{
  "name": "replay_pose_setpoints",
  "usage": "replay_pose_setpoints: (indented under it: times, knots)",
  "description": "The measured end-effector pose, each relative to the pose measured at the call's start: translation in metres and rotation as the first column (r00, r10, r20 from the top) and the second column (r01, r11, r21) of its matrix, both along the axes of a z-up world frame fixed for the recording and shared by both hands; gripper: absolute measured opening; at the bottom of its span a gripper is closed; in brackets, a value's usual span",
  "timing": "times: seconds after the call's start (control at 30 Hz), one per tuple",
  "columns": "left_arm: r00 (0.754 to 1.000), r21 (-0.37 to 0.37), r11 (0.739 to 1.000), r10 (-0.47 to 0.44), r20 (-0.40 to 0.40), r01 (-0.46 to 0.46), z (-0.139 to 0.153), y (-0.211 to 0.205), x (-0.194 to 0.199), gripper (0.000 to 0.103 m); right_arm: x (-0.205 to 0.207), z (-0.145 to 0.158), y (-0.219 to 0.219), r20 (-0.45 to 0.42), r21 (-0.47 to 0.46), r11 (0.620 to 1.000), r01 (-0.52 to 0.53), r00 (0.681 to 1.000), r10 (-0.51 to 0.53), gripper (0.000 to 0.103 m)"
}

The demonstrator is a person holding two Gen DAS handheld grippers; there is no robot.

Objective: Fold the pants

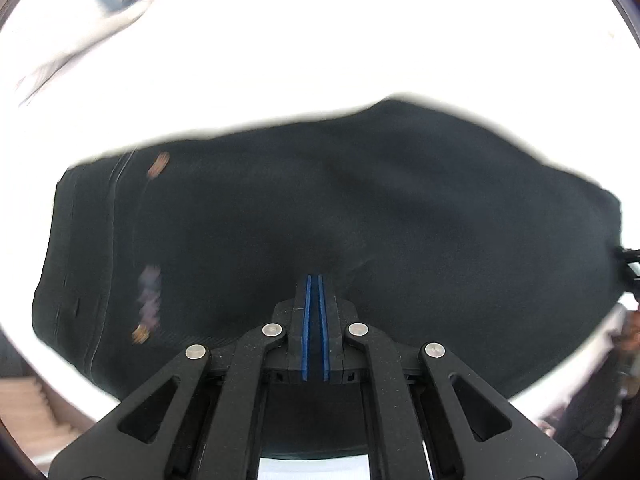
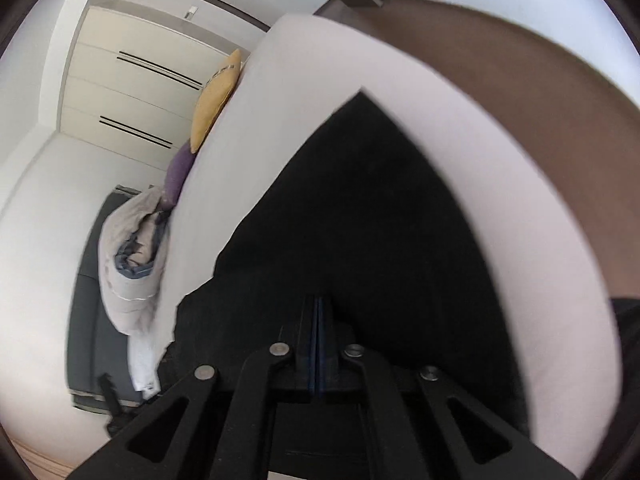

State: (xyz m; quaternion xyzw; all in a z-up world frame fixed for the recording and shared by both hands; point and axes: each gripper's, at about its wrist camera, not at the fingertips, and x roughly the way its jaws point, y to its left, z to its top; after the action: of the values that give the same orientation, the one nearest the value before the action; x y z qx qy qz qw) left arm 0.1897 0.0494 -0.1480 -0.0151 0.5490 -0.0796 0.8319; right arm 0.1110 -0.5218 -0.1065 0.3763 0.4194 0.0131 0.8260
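Note:
The black pants (image 1: 320, 208) lie spread across the white bed (image 1: 320, 60), waistband with two small tags at the left. My left gripper (image 1: 315, 280) is shut on the near edge of the pants, blue pads pressed together on the cloth. In the right wrist view the pants (image 2: 360, 220) run away from me in a dark wedge over the bed (image 2: 320, 80). My right gripper (image 2: 318, 304) is shut on the pants edge. The right gripper also shows at the far right edge of the left wrist view (image 1: 630, 264).
A yellow pillow (image 2: 216, 100) and a purple pillow (image 2: 180, 168) lie at the bed's far end, with a bundled grey duvet (image 2: 132, 264) beside it. A cream wardrobe (image 2: 120, 80) and brown floor (image 2: 540, 80) surround the bed.

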Motion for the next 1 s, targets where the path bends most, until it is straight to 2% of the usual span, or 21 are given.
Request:
replay_pose_setpoints:
  times: [0.03,0.13,0.2,0.23,0.27,0.3,0.33,0.4,0.43,0.5,0.57,0.67,0.7,0.77,0.8,0.83,0.87,0.9,0.93,0.97,1.0]
  knots:
    - [1.000,-0.021,0.999,-0.024,0.016,0.025,0.008,-0.009,0.004,0.003,-0.003,0.001,-0.009,-0.003,0.006,1.000,0.008,1.000,-0.008,0.000]
    - [0.981,-0.046,0.981,-0.184,0.063,0.187,0.028,-0.062,0.028,0.003,-0.003,-0.006,-0.021,-0.003,0.061,0.998,0.015,1.000,-0.015,0.000]
    - [0.948,-0.059,0.946,-0.319,0.009,0.319,0.014,-0.102,0.052,0.004,0.002,-0.001,-0.015,-0.009,0.006,1.000,0.009,1.000,-0.008,0.000]
    - [0.930,-0.038,0.930,-0.366,-0.032,0.365,0.000,-0.115,0.062,0.004,0.002,0.001,-0.007,-0.012,-0.015,1.000,0.005,1.000,-0.006,0.000]
    - [0.923,0.004,0.925,-0.380,-0.065,0.381,-0.013,-0.123,0.072,0.004,-0.007,0.003,-0.008,-0.014,-0.024,1.000,0.003,1.000,-0.003,0.000]
    - [0.919,0.042,0.922,-0.380,-0.106,0.386,-0.028,-0.127,0.083,0.004,-0.005,0.003,-0.008,-0.015,-0.022,1.000,0.002,1.000,-0.003,0.000]
    - [0.918,0.039,0.924,-0.372,-0.138,0.380,-0.042,-0.126,0.094,0.003,-0.008,0.004,-0.011,-0.015,-0.016,1.000,0.000,1.000,0.000,0.000]
    - [0.943,-0.066,0.950,-0.310,-0.123,0.304,-0.044,-0.111,0.117,0.003,-0.010,0.004,-0.011,-0.014,-0.021,1.000,-0.007,1.000,0.007,0.000]
    - [0.955,-0.077,0.960,-0.276,-0.105,0.269,-0.041,-0.105,0.122,0.003,-0.015,0.004,-0.015,-0.012,-0.031,0.999,-0.010,1.000,0.010,0.000]
    - [0.983,0.000,0.985,-0.175,-0.059,0.175,-0.040,-0.089,0.137,0.003,-0.015,0.003,-0.014,-0.013,-0.055,0.998,-0.017,1.000,0.016,0.000]
    - [0.994,-0.058,0.995,-0.087,-0.063,0.084,-0.042,-0.070,0.148,0.003,-0.015,0.004,-0.012,-0.019,-0.067,0.998,-0.021,1.000,0.020,0.000]
    - [0.999,0.056,0.998,-0.041,0.004,0.041,-0.028,-0.071,0.143,0.003,-0.017,0.004,-0.014,-0.023,-0.052,0.999,-0.011,1.000,0.010,0.000]
    - [0.998,0.059,0.998,-0.039,0.039,0.037,-0.020,-0.072,0.139,0.003,-0.017,0.005,-0.013,-0.024,-0.048,0.999,-0.005,1.000,0.004,0.000]
    - [0.995,-0.035,0.998,-0.056,0.078,0.059,-0.004,-0.076,0.127,0.003,-0.027,0.010,-0.020,-0.027,-0.021,1.000,0.004,1.000,-0.005,0.000]
    - [0.995,-0.086,0.993,-0.079,0.065,0.085,-0.004,-0.081,0.122,0.003,-0.028,0.011,-0.017,-0.019,0.013,1.000,-0.004,1.000,0.005,0.001]
    - [0.990,-0.133,0.981,-0.140,0.029,0.143,-0.009,-0.091,0.116,0.004,-0.029,0.012,-0.012,-0.013,0.035,0.999,-0.027,1.000,0.028,0.002]
    - [0.978,-0.135,0.969,-0.210,-0.005,0.208,-0.018,-0.105,0.108,0.004,-0.031,0.011,-0.006,-0.018,0.033,0.998,-0.047,0.999,0.048,0.002]
    - [0.966,-0.105,0.962,-0.258,-0.027,0.254,-0.028,-0.116,0.102,0.004,-0.032,0.008,0.001,-0.024,0.027,0.997,-0.074,0.997,0.075,0.001]
    - [0.958,-0.031,0.958,-0.287,-0.020,0.286,-0.040,-0.125,0.095,0.003,-0.034,0.004,0.003,-0.029,0.022,0.996,-0.084,0.996,0.085,0.000]
    - [0.961,-0.030,0.961,-0.276,-0.001,0.276,-0.043,-0.124,0.094,0.003,-0.037,-0.002,0.002,-0.031,0.025,0.997,-0.078,0.996,0.079,0.000]
    - [0.973,-0.070,0.970,-0.232,0.009,0.232,-0.043,-0.116,0.096,0.003,-0.039,-0.004,-0.002,-0.024,0.049,0.997,-0.065,0.997,0.067,0.000]
